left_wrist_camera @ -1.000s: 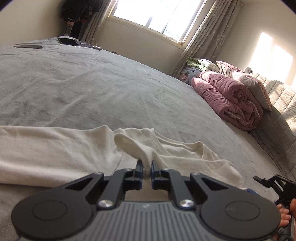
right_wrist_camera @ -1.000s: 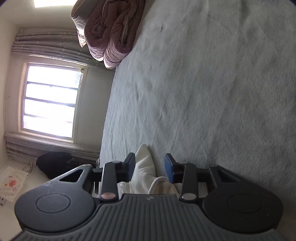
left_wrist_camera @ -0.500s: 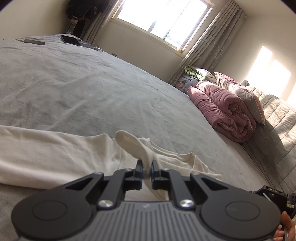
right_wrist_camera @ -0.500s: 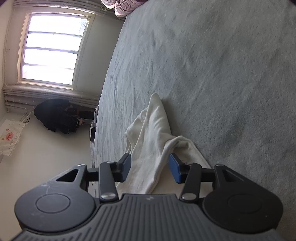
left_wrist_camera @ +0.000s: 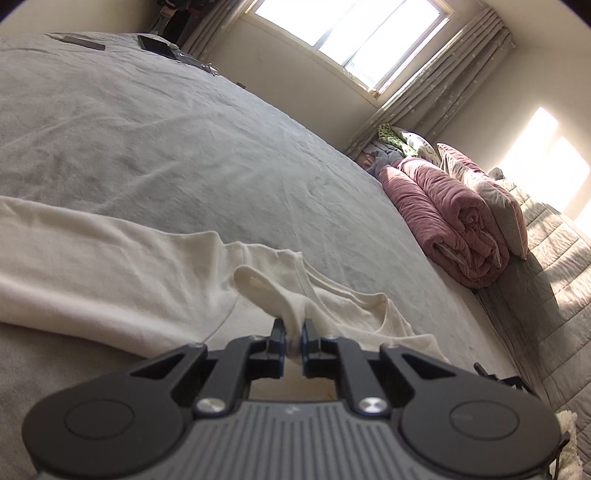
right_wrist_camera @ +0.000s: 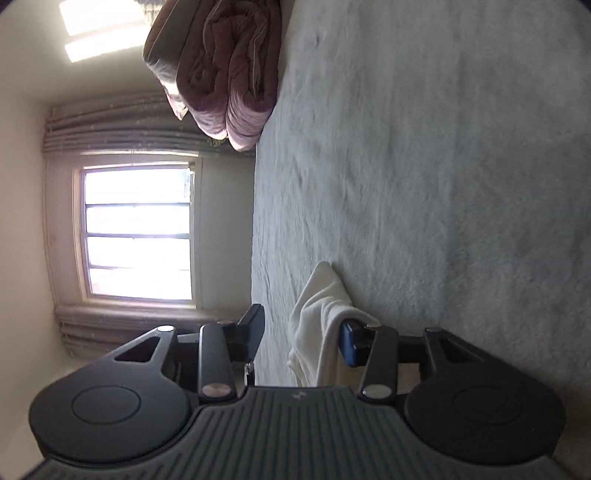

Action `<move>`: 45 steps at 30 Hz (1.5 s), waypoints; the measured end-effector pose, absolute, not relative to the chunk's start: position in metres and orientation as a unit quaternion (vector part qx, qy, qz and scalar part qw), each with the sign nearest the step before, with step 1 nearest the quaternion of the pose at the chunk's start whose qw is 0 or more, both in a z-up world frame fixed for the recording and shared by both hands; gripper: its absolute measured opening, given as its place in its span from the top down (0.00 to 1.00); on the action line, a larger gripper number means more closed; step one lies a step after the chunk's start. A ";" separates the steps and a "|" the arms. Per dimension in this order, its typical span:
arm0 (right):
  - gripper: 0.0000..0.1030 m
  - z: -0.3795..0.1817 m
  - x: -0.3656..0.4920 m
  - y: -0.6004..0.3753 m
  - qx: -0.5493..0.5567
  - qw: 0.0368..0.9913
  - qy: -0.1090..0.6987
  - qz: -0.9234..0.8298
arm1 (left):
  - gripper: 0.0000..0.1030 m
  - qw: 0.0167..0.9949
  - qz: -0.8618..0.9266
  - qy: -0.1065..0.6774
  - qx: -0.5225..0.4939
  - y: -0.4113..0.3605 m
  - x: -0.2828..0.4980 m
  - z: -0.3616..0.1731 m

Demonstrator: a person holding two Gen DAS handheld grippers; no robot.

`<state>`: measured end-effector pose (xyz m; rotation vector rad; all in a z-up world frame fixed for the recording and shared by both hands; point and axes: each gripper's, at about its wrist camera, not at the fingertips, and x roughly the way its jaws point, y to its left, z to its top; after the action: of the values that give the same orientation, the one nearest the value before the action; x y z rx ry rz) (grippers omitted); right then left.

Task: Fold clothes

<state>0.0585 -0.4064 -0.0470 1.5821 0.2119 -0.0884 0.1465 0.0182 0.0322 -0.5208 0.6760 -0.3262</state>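
My left tool [left_wrist_camera: 293,334] is clenched on a pinch of the cream shirt [left_wrist_camera: 110,266], a fold of fabric standing up from between its pads near the neckline. The rest of the shirt lies flat on the grey bed [left_wrist_camera: 184,147] close to its near edge, the body stretching away to the left of the left wrist view, the collar rumpled toward the right.

My right tool [right_wrist_camera: 301,338] is rolled on its side; its jaws stand apart and have just been closing a little. A cream corner of the shirt [right_wrist_camera: 321,306] sits between them, draped against the blue pad [right_wrist_camera: 349,343] on one side, clear of the other pad. No grip there.

Mid-bed: bare grey cover, creased.

Far: rolled pink quilt [left_wrist_camera: 447,221] with pillows at the bed's far right edge. A dark flat device [left_wrist_camera: 157,45] near the far left corner. Bright window [left_wrist_camera: 354,33] and curtains beyond.
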 end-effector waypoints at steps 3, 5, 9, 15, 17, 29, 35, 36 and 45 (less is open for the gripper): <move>0.56 -0.053 0.058 -0.406 0.728 0.680 0.072 -0.046 | 0.92 0.904 -0.157 0.330 -0.222 0.008 0.144 0.029; 0.58 -0.052 0.063 -0.405 0.725 0.682 0.077 -0.052 | 0.92 0.910 -0.154 0.328 -0.201 0.004 0.144 0.028; 0.68 -0.042 0.075 -0.406 0.702 0.699 0.121 -0.063 | 0.92 0.914 -0.150 0.331 -0.183 0.004 0.144 0.029; 0.66 -0.013 0.081 -0.427 0.614 0.745 0.259 -0.018 | 0.92 0.922 -0.151 0.323 -0.153 0.000 0.146 0.033; 0.50 0.007 0.070 -0.438 0.568 0.778 0.267 -0.040 | 0.92 0.922 -0.152 0.325 -0.143 -0.001 0.145 0.032; 0.50 0.019 0.191 -0.404 0.305 0.873 0.381 0.027 | 0.92 0.923 -0.160 0.327 -0.125 -0.003 0.146 0.031; 0.93 0.023 0.206 -0.385 0.193 0.912 0.363 0.020 | 0.92 0.936 -0.162 0.298 -0.097 -0.005 0.136 0.045; 0.94 0.024 0.208 -0.382 0.172 0.920 0.353 0.024 | 0.93 0.939 -0.163 0.289 -0.094 -0.005 0.133 0.049; 0.95 0.006 0.217 -0.375 0.023 0.952 0.306 0.004 | 0.93 0.953 -0.149 0.259 -0.051 -0.011 0.121 0.051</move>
<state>0.2174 -0.3751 0.0061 0.0461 0.6224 0.0076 0.1215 -0.0108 0.0508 -0.1035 0.5270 -0.3032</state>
